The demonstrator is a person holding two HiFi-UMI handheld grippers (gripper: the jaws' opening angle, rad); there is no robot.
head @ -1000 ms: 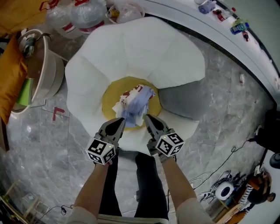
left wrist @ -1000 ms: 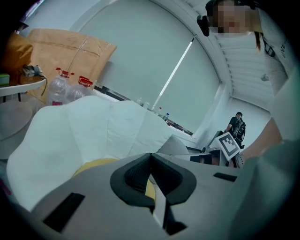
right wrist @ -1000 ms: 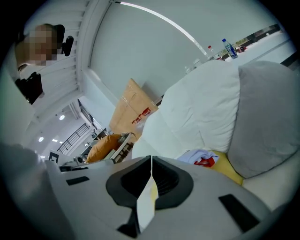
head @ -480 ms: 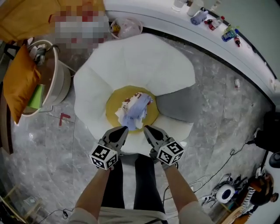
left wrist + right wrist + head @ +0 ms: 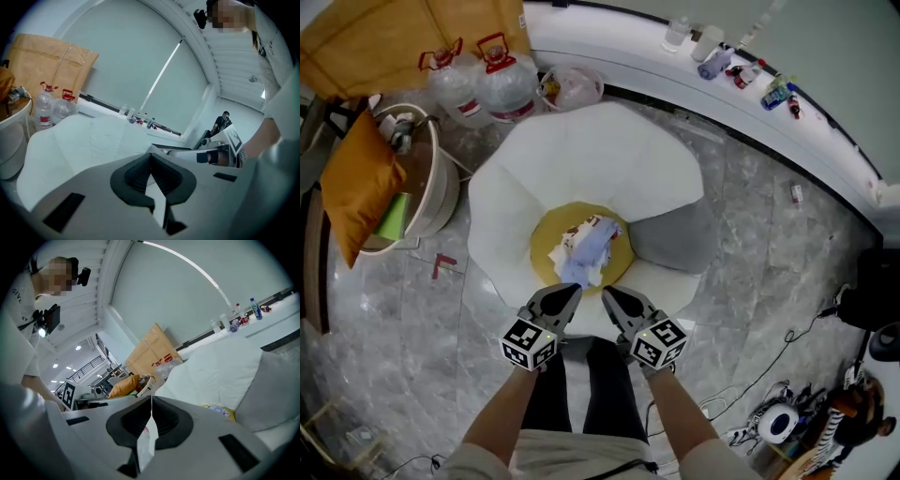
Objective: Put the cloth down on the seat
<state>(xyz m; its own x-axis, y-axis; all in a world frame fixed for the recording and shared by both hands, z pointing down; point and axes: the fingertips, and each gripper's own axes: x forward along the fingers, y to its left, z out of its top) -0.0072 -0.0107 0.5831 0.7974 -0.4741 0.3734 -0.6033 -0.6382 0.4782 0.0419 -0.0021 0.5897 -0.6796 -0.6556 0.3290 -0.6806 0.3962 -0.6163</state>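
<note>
A crumpled blue and white cloth (image 5: 586,247) lies on the yellow centre (image 5: 546,251) of a white flower-shaped seat (image 5: 581,150). Nothing touches it. My left gripper (image 5: 572,292) and right gripper (image 5: 608,294) hover side by side over the seat's near petal, short of the cloth. Both are shut and hold nothing. In the left gripper view the jaws (image 5: 150,154) meet, with the white seat (image 5: 84,140) beyond. The right gripper view shows shut jaws (image 5: 151,398), the seat's white back (image 5: 220,366) and a strip of the yellow centre (image 5: 220,410).
A grey cushion (image 5: 675,239) lies on the seat's right side. Two water bottles (image 5: 483,80), a white tub (image 5: 431,187) and an orange pillow (image 5: 361,183) are at the left. A curved ledge (image 5: 741,66) carries small bottles. Cables (image 5: 769,375) trail on the marble floor.
Both grippers have risen and drawn back from the cloth, still shut. The seat looks smaller and further below. The cloth stays where it lay on the yellow centre.
</note>
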